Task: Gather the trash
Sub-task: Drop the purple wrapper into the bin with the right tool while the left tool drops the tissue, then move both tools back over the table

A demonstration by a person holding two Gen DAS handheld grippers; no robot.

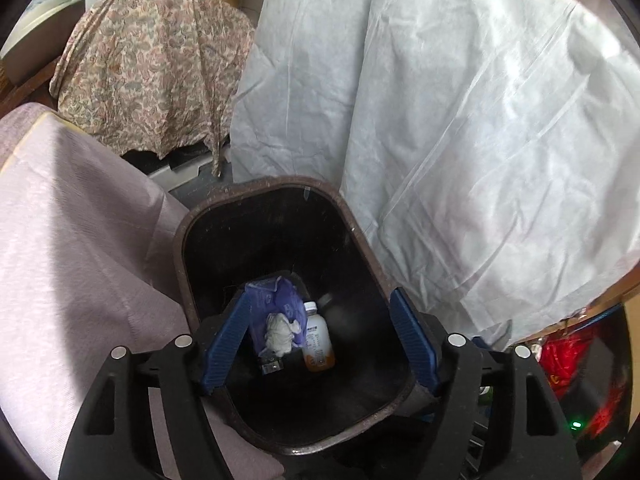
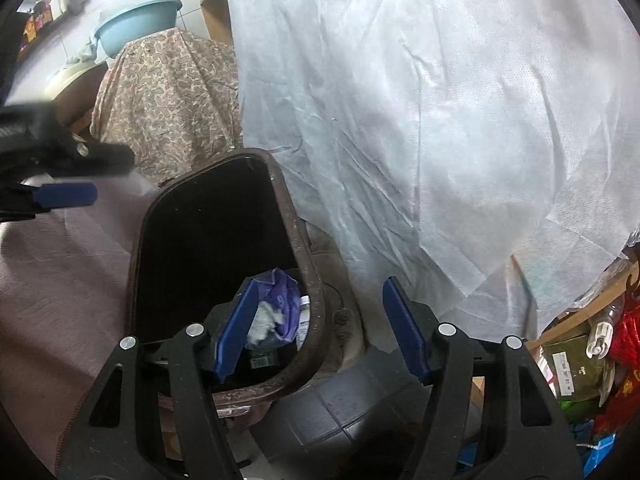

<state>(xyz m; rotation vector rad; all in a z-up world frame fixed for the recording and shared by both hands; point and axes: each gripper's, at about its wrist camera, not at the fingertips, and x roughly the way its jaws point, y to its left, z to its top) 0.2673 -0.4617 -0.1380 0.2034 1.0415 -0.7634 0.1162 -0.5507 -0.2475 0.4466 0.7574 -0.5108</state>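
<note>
A dark brown trash bin [image 1: 192, 216] [image 2: 308, 256] stands open below both grippers. At its bottom lie a purple wrapper [image 1: 286, 300] [image 2: 286, 292], a crumpled white tissue [image 1: 280, 332] [image 2: 262, 320], a small bottle with an orange label [image 1: 318, 338] and a small dark item [image 1: 272, 366]. My left gripper [image 1: 320, 300] hangs over the bin's mouth, open, with nothing between its blue pads. My right gripper [image 2: 318, 288] is open over the bin's right rim, and it too holds nothing. The left gripper's blue finger [image 2: 66, 195] shows at the left edge of the right wrist view.
A white sheet [image 1: 460, 120] [image 2: 420, 100] covers something tall to the right of the bin. A paisley cloth [image 1: 152, 64] [image 2: 172, 100] drapes an object behind it, and a mauve cloth [image 1: 72, 240] lies left. A blue basin [image 2: 136, 28] sits behind. Red bags and clutter [image 2: 624, 344] crowd the right.
</note>
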